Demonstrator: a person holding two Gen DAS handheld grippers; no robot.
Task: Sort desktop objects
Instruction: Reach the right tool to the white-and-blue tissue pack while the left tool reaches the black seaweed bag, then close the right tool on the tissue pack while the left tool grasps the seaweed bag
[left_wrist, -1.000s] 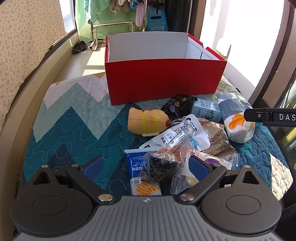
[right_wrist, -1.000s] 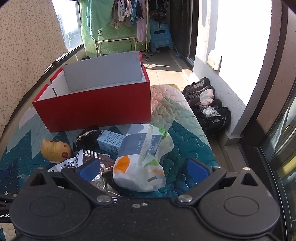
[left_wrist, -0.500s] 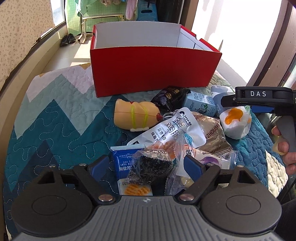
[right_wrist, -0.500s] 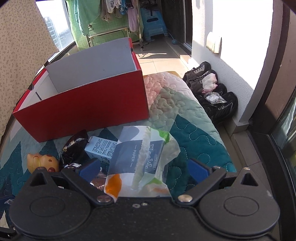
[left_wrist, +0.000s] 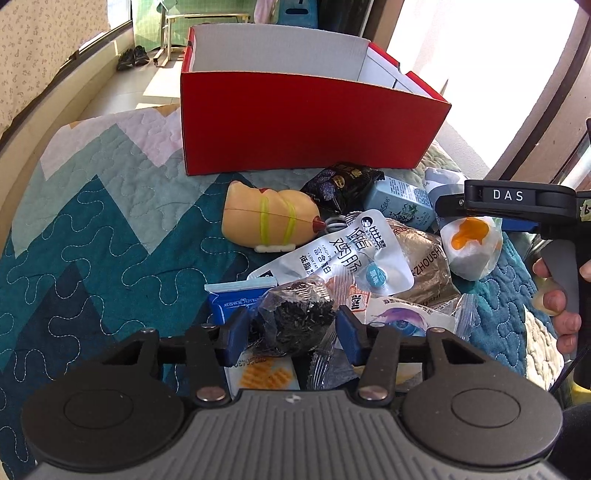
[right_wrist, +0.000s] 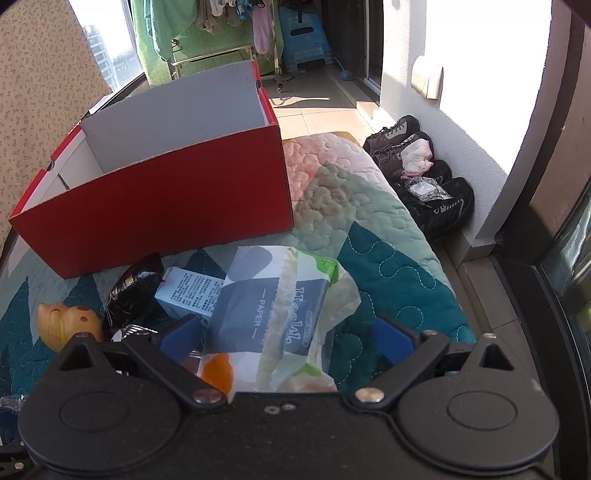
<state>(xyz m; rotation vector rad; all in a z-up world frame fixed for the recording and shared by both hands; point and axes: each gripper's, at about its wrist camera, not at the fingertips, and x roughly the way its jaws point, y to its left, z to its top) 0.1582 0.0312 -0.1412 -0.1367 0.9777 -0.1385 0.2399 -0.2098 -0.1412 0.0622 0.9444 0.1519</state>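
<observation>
As the left tool (left_wrist: 291, 328) closes its jaws on the dark packet (left_wrist: 299, 314), with the blue pads at or very near its crinkled sides, the thing to get right is a grip on the packet alone: clear film from neighbouring wrappers lies just under and beside it, and pinching that too would drag the pile. The packet sits on top of the heap at the near edge, over a blue sachet (left_wrist: 236, 299) and against the silver pouch (left_wrist: 332, 251). A straight lift looks best before swinging toward the red box (left_wrist: 306, 122), which stands open beyond the heap on the quilt (left_wrist: 92, 221); the packet is soft, so a firm squeeze should hold it. The right tool (right_wrist: 284, 338) stands wide, its jaws straddling the tissue pack (right_wrist: 273, 306) without pressing it; it sits beside a small carton (right_wrist: 188, 291). The pack is bulky and slack, so a grip across its middle seems wise. The toy (left_wrist: 269, 218) lies clear of both.
</observation>
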